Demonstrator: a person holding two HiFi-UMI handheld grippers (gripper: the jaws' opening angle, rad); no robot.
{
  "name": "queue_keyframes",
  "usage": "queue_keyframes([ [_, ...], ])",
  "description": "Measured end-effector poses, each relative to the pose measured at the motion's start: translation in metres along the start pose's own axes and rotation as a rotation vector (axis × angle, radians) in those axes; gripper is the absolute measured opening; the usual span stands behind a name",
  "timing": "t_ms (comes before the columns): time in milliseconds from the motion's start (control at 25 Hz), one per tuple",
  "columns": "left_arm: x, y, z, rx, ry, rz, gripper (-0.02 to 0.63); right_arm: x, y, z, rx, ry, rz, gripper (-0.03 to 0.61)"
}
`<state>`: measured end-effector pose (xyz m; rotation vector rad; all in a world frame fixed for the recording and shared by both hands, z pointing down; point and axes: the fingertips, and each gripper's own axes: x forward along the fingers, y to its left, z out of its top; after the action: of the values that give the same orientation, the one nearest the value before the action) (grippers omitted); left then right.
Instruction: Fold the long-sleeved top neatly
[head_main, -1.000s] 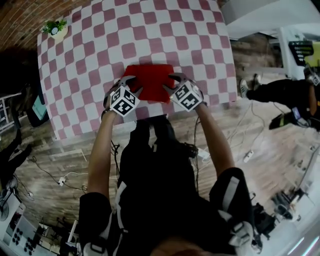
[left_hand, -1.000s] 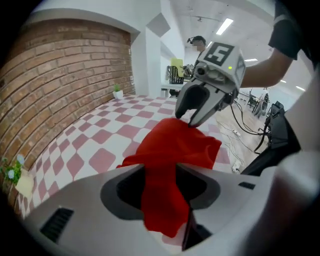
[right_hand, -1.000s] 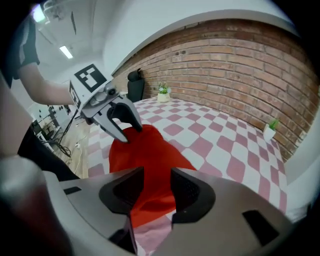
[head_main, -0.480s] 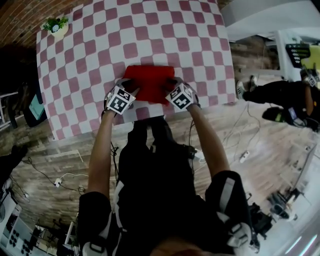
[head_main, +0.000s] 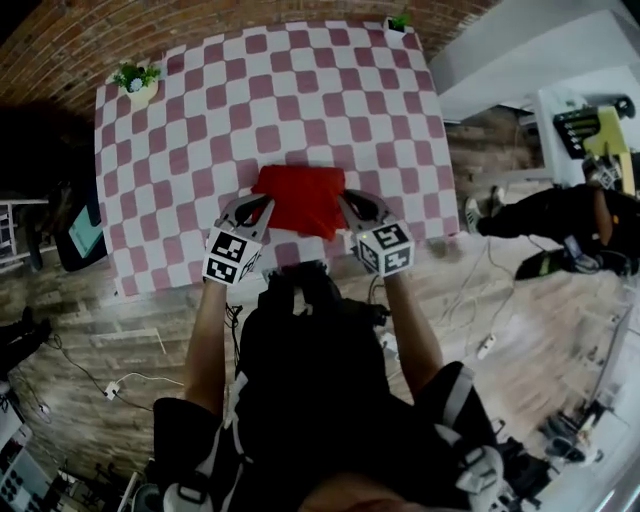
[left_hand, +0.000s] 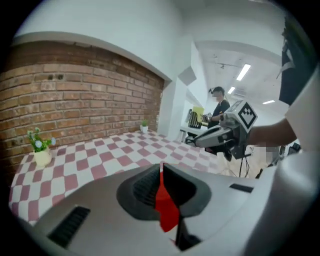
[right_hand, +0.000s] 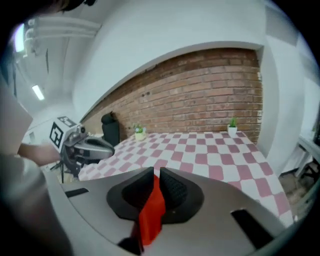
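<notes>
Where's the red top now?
Head view: red top by the checked table's near edge; left gripper and right gripper jaws just closed on its near corners.

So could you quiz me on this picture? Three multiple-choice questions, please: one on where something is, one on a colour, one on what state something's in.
1. Where on the checked table is the top?
A. by the edge nearest the person
B. at the far edge
C. hanging off the left side

2. What colour is the top?
A. blue
B. red
C. white

3. What state are the left hand-held gripper and the right hand-held gripper in?
A. both wide open and empty
B. both shut on the top
C. left open, right shut on nothing

Answers:
1 A: in the head view it sits just ahead of the person's arms.
2 B: it shows red in every view.
3 B: both pairs of jaws have just been closing, and red cloth is pinched between each pair.
</notes>
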<state>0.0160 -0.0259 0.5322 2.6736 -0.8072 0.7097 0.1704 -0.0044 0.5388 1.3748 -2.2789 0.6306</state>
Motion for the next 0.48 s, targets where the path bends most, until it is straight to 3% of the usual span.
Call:
queue_keyframes([
  [200, -0.055, -0.011, 0.078, -0.034, -0.215, 0.102, 0.008, -0.05, 0.005, 0.058, 0.089, -0.159, -0.114, 0.017],
  [480, -0.13, -0.034, 0.17, 0.012, -0.455, 0.247, 0.008, -0.122, 0.031, 0.145, 0.016, -0.381, -0.157, 0.011],
])
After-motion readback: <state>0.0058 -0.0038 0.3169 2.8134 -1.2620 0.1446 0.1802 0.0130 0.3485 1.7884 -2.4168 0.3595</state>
